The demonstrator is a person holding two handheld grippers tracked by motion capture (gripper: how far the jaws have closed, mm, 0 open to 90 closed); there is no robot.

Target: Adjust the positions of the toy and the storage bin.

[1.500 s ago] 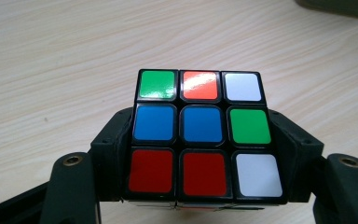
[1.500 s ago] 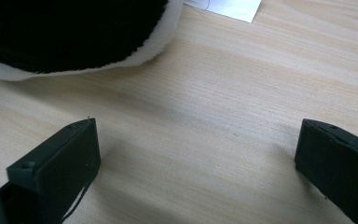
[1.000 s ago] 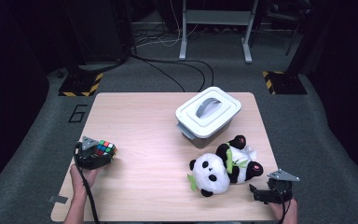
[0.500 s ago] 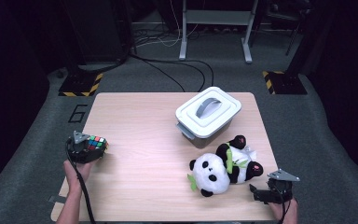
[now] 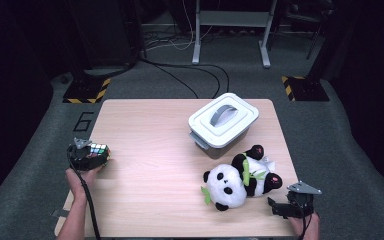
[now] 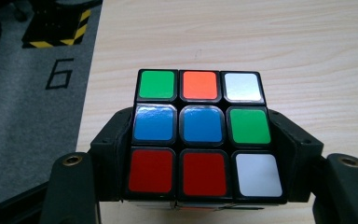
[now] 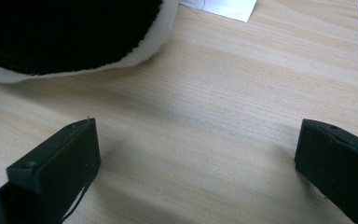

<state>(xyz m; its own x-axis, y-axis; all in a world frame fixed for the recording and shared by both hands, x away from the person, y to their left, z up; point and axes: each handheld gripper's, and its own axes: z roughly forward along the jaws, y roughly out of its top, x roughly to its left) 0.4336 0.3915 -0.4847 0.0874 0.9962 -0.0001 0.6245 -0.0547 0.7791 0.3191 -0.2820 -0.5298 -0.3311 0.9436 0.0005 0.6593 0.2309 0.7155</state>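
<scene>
My left gripper [image 5: 91, 156] is shut on a Rubik's cube [image 5: 98, 150] at the table's left edge. In the left gripper view the cube [image 6: 201, 133] sits squeezed between the two black jaws, its top face showing green, orange, white, blue and red stickers. A plush panda [image 5: 240, 180] lies on its back at the right front of the table. My right gripper [image 5: 289, 207] rests open near the front right corner, just right of the panda. In the right gripper view the jaws stand wide apart over bare wood, with the panda's black and white fur [image 7: 74, 37] ahead at upper left.
A white lidded box with a grey handle [image 5: 223, 120] stands at the back right of the wooden table [image 5: 150, 150]. Dark floor with cables, a "6" mark [image 5: 83, 121] and hazard-striped stand feet surrounds the table.
My left gripper with the cube has drifted left toward the table's edge. The right gripper and panda have stayed put.
</scene>
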